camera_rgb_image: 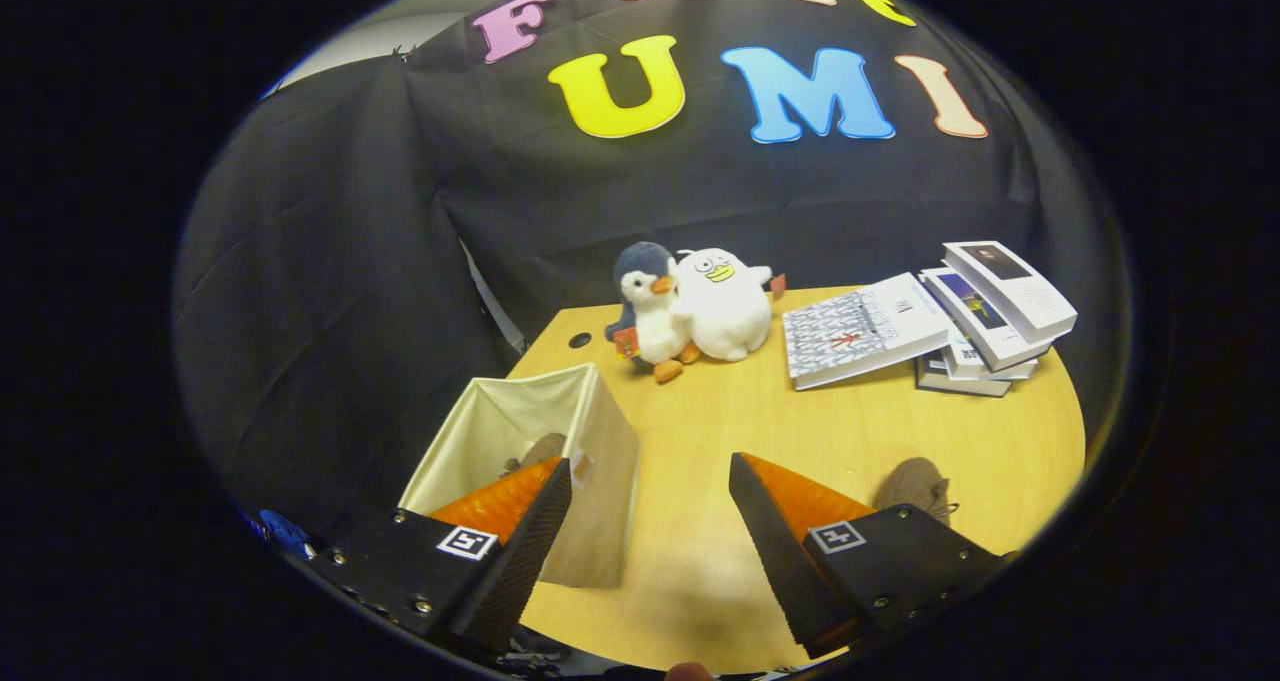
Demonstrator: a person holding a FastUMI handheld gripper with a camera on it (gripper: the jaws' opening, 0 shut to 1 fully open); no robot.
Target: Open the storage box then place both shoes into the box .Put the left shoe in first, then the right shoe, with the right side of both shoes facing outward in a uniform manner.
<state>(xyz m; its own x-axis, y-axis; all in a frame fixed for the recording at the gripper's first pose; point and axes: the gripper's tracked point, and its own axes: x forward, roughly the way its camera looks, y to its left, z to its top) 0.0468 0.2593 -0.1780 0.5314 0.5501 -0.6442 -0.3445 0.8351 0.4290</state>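
The beige fabric storage box point(600, 451) stands open on the wooden table, just behind my left finger point(520, 551). A brown shoe point(540, 451) lies inside it, partly hidden by that finger. A second brown shoe point(915, 486) rests on the table behind my right finger point(790, 541), mostly covered by it. My gripper point(650, 481) hovers above the table, open wide, with nothing between its fingers.
Two plush toys, a penguin point(650, 311) and a white duck point(722, 306), sit at the table's back. A stack of books point(985, 321) and a loose book point(860, 331) lie at the back right. Bare tabletop point(700, 431) lies ahead of the fingers.
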